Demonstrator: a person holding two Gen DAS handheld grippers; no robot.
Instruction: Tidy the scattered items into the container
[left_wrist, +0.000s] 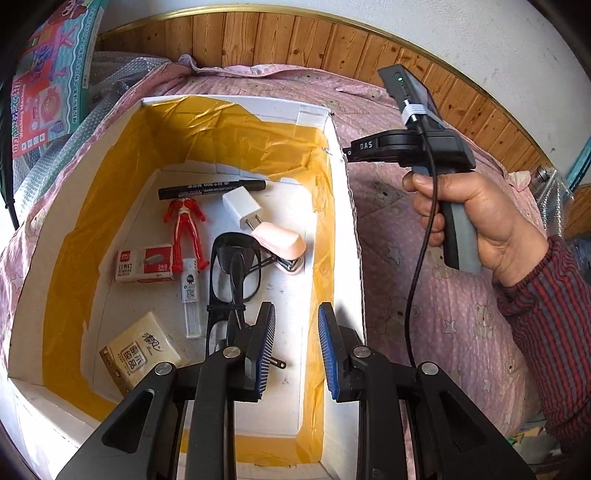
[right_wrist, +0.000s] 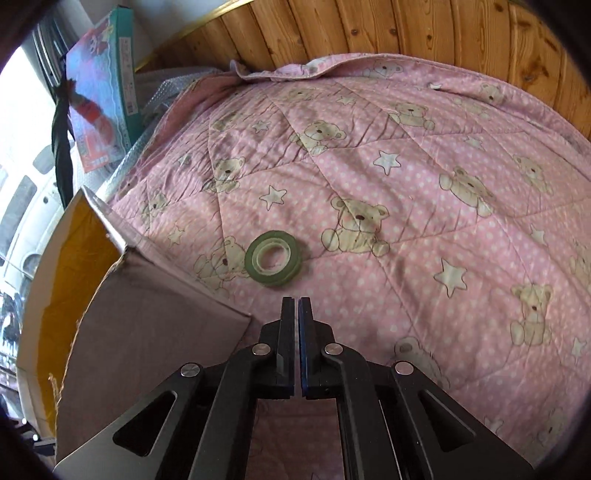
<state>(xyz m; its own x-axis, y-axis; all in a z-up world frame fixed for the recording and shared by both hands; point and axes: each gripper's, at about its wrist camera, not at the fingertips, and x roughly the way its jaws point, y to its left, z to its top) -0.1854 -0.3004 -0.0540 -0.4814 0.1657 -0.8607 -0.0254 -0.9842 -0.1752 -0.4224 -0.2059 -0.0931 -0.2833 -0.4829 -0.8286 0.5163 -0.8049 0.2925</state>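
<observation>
Left gripper (left_wrist: 296, 345) jaws apart, empty, over box (left_wrist: 343, 206); right gripper (right_wrist: 297, 306) closed, empty; one tape roll (right_wrist: 273, 258) on quilt (right_wrist: 406, 192).

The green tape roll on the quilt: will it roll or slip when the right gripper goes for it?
The tape roll lies flat, so it probably won't roll. It looks light and rigid; a nudge may slide it across the soft quilt. The right gripper is shut and must open first.
</observation>
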